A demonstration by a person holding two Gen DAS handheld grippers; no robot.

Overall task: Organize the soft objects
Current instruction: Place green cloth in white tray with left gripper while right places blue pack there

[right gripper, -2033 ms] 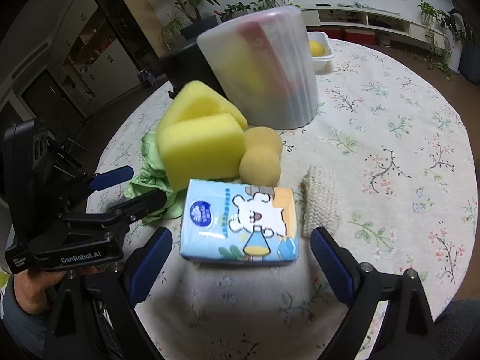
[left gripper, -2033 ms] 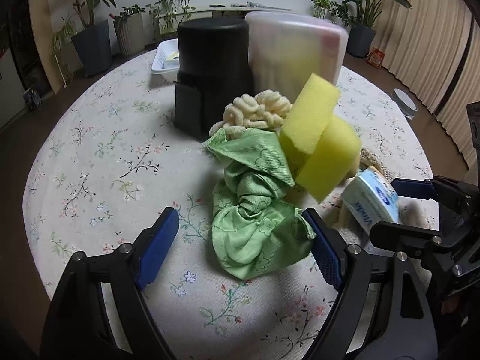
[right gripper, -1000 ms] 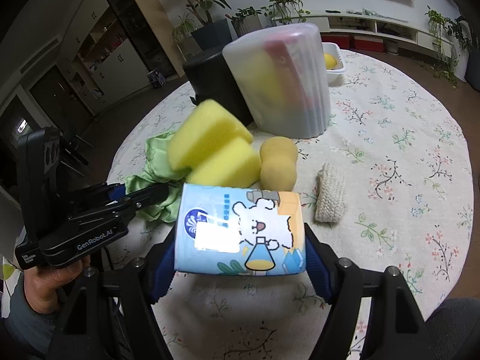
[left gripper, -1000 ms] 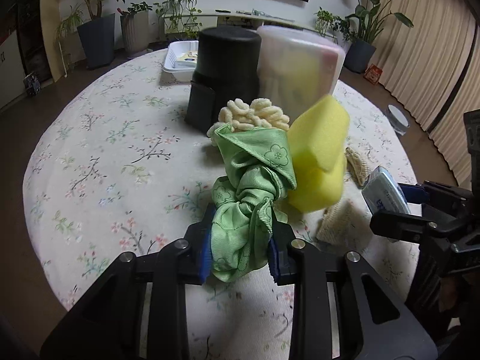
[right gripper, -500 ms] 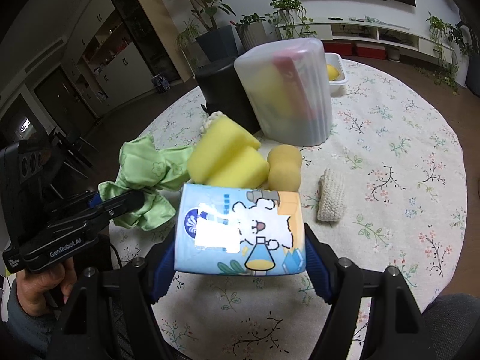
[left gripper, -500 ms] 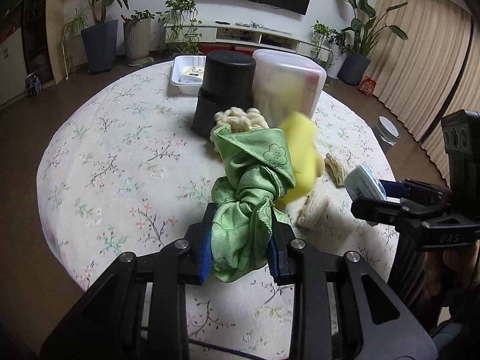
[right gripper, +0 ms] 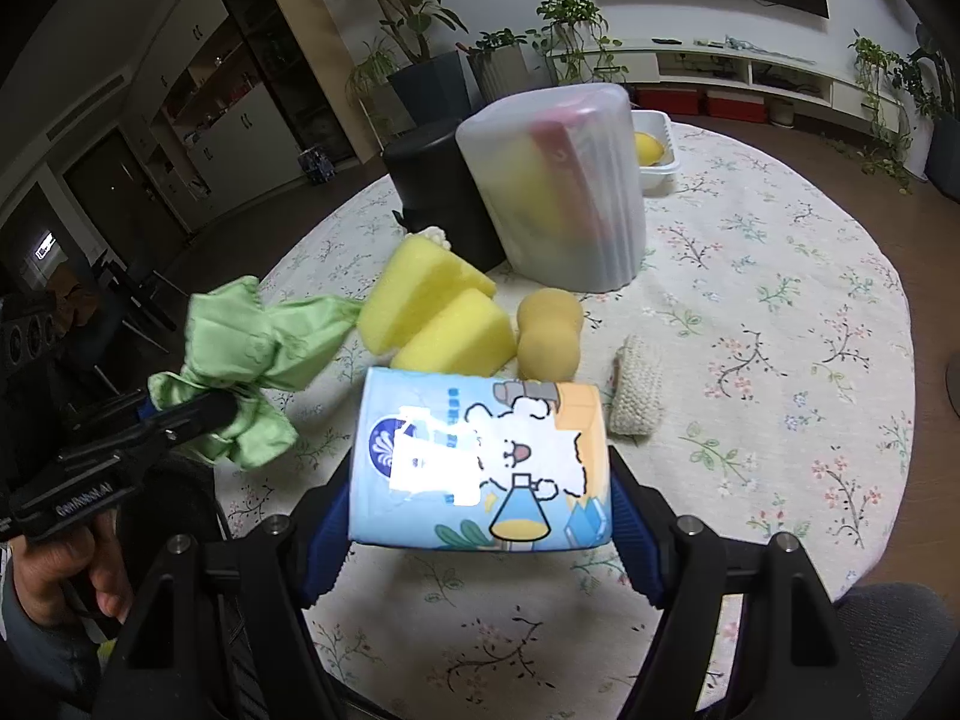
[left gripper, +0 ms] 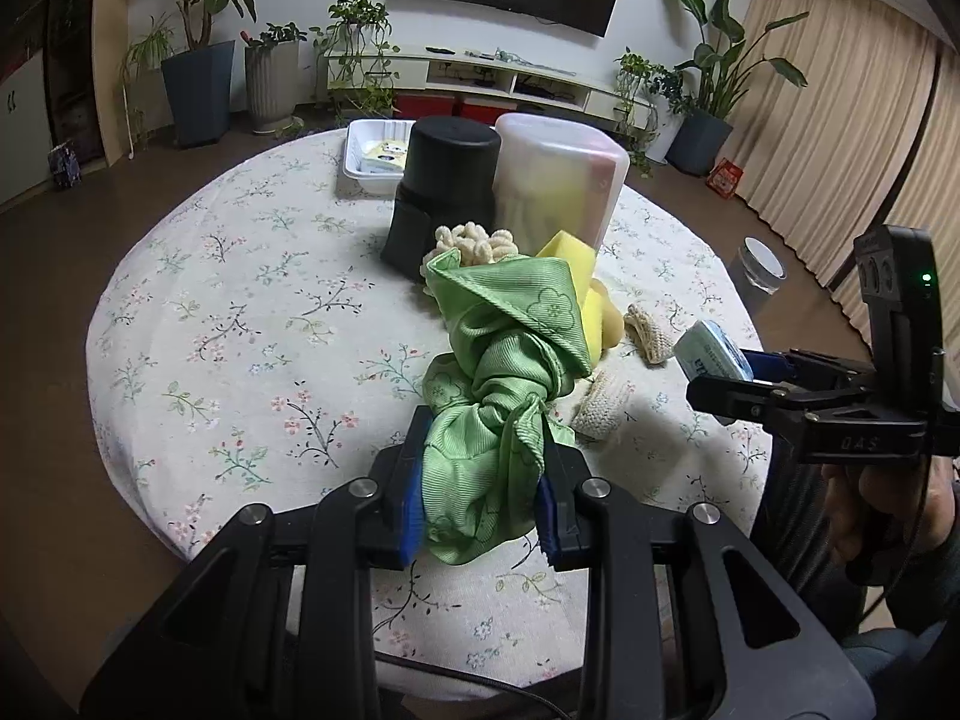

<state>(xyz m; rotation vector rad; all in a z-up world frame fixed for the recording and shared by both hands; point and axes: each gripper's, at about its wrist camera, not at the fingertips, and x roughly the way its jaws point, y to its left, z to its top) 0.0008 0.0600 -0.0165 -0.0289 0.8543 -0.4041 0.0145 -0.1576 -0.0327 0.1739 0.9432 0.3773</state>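
We face a living room with a round floral table (left gripper: 240, 312). Our left hand-held gripper (left gripper: 480, 501) pinches a green cloth (left gripper: 498, 384); its loose end could snag the yellow sponges (right gripper: 438, 318) ahead. Our right hand-held gripper (right gripper: 480, 522) clamps a tissue pack (right gripper: 480, 468), which could slip.

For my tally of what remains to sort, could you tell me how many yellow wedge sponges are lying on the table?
2: one yellow wedge sponge beside the black container, the other against it, nearer the tissue pack. More may be hidden.
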